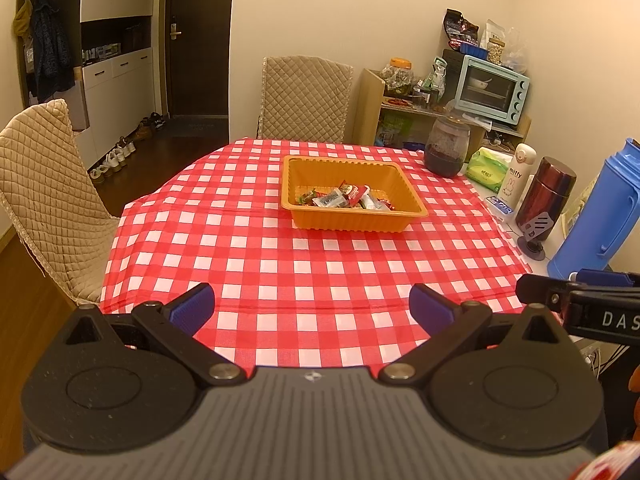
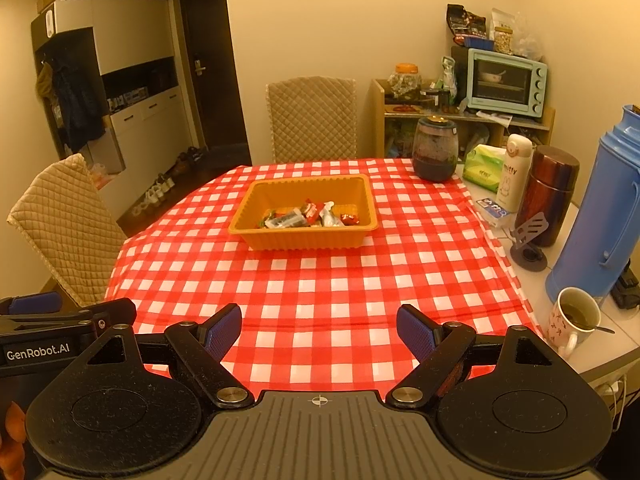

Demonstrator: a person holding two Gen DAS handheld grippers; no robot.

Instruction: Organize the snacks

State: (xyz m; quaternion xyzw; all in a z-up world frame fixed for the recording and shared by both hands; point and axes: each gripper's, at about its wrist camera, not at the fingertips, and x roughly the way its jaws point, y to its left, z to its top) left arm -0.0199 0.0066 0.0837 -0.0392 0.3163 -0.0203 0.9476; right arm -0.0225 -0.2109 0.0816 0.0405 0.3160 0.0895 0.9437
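I find both grippers at the near edge of the table [image 1: 280, 256], well apart from the work. The left gripper [image 1: 312, 308] has its jaws spread with nothing between them; the right gripper [image 2: 319, 330] likewise. The wrapped snacks [image 1: 344, 198] lie heaped in the orange tray [image 1: 352, 222], which sits toward the far edge of the checked tablecloth. I see 0 snacks loose on the cloth. My judgement: gathering appears complete; any sorting inside the tray remains.
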